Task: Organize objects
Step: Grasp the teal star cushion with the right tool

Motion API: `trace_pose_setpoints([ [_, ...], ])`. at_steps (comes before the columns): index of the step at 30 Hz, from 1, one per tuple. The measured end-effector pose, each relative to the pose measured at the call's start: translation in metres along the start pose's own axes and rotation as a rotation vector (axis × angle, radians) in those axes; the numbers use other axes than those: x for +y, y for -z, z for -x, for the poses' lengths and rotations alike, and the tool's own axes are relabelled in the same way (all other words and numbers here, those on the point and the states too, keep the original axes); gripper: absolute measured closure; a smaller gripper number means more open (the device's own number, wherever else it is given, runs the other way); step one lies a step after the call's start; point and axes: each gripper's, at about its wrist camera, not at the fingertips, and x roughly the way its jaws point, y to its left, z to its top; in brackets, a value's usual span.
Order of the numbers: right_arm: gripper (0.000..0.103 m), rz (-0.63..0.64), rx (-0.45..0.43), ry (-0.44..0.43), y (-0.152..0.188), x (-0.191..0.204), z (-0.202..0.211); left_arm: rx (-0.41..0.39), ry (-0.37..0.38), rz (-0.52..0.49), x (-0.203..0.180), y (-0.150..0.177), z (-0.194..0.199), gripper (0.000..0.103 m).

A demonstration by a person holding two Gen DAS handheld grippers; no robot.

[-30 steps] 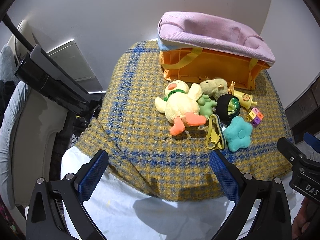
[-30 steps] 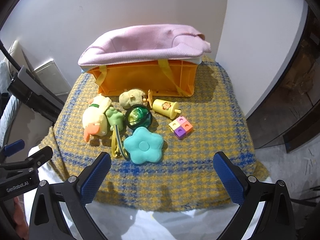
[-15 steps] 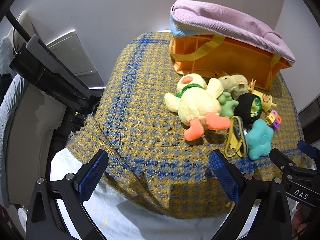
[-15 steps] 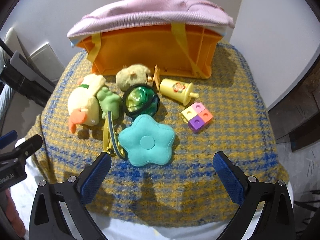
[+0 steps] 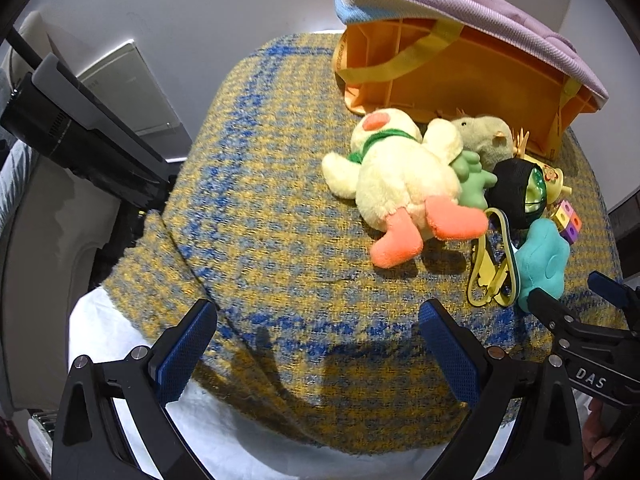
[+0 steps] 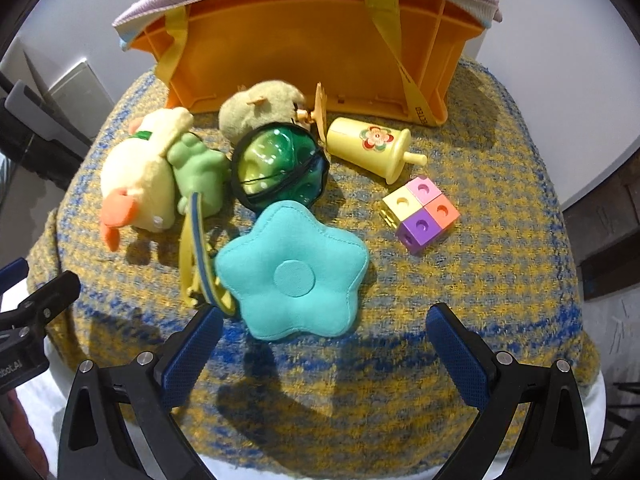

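Observation:
An orange crate (image 6: 304,44) with a pink fabric rim (image 5: 452,4) stands at the back of a plaid-covered table. In front of it lie a cream plush duck (image 5: 404,184), a green plush (image 6: 200,168), a tan plush (image 6: 260,108), a green ball in black bands (image 6: 280,168), a yellow toy cup (image 6: 372,148), a block of coloured cubes (image 6: 420,212), a teal star cushion (image 6: 292,276) and a yellow-blue strap (image 6: 196,248). My left gripper (image 5: 318,346) is open, short of the duck. My right gripper (image 6: 324,354) is open just before the star cushion.
The yellow-and-blue plaid cloth (image 5: 256,216) drapes over the table's near edge onto white fabric (image 5: 120,332). A black device (image 5: 76,132) and a white wall unit (image 5: 128,88) stand to the left. A dark opening (image 6: 608,232) lies to the right.
Both grippers have moved forward and lower toward the toys, which now fill more of each view. Their jaws stay open and no toy has shifted.

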Motion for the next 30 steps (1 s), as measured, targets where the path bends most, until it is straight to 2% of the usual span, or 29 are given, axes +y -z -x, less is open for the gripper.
trace_pose_setpoints([
  [9, 0.015, 0.003, 0.023, -0.035, -0.003, 0.001, -0.017, 0.02, 0.001, -0.001, -0.004, -0.002, -0.005, 0.0],
  [11, 0.026, 0.004, 0.023, -0.049, -0.004, 0.002, -0.018, 0.022, 0.001, -0.005, -0.006, -0.002, -0.006, 0.0],
  [14, 0.035, 0.0, 0.016, -0.078, -0.003, -0.001, -0.017, 0.02, 0.005, -0.009, -0.01, -0.002, -0.007, 0.0],
  [21, 0.038, -0.015, -0.037, -0.07, 0.003, -0.021, 0.002, 0.01, 0.036, -0.042, -0.03, -0.004, -0.005, 0.0],
  [30, 0.038, -0.083, -0.049, -0.021, 0.016, -0.055, 0.025, 0.0, 0.094, -0.097, -0.067, -0.013, -0.009, 0.001],
])
